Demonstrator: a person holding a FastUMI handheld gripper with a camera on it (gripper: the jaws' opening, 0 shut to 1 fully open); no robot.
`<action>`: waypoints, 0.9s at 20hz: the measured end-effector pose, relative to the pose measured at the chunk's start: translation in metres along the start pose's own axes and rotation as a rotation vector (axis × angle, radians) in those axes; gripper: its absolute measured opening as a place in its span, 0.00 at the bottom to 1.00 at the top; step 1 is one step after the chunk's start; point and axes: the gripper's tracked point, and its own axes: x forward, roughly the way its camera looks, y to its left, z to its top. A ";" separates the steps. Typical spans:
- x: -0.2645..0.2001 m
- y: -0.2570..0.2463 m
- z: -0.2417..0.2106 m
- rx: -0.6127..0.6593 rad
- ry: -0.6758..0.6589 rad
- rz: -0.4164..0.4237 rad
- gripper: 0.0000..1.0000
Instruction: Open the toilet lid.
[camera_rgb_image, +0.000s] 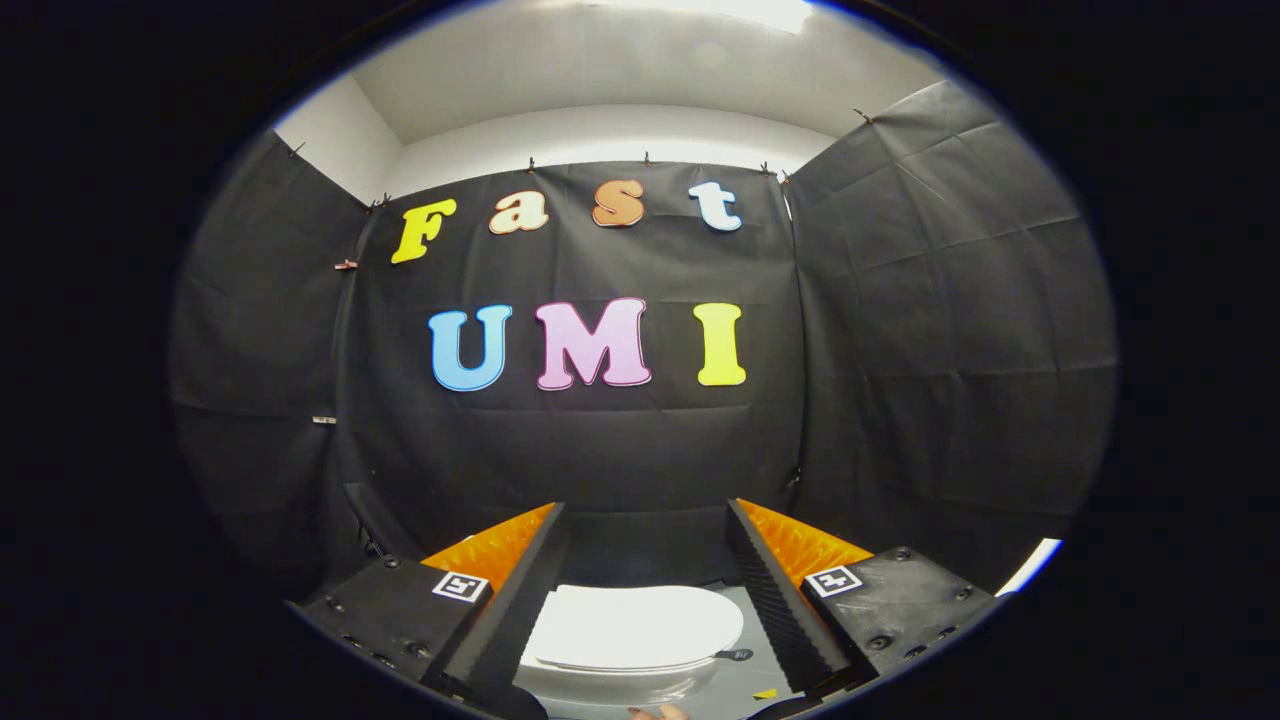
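Grey floor (735, 690) w/ a small yellow scrap (765, 693) sits nearest, just right of the toilet. Gripper (645, 520) hangs over the toilet w/ fingers spread wide, holding nothing; toilet lid (635, 625) is down flat on the bowl (600, 685), seen betw. the fingers, below them. Black cloth wall (600, 450) stands beyond the toilet.

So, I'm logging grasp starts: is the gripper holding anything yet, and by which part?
Nothing is held. The gripper is open, its fingers apart above the white oval plastic toilet lid, which lies closed and untouched.
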 end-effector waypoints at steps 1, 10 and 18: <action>0.000 0.000 0.000 -0.002 0.002 -0.003 0.99; 0.005 -0.014 0.001 -0.010 -0.002 -0.048 0.99; 0.016 -0.045 -0.013 0.007 0.029 -0.105 0.99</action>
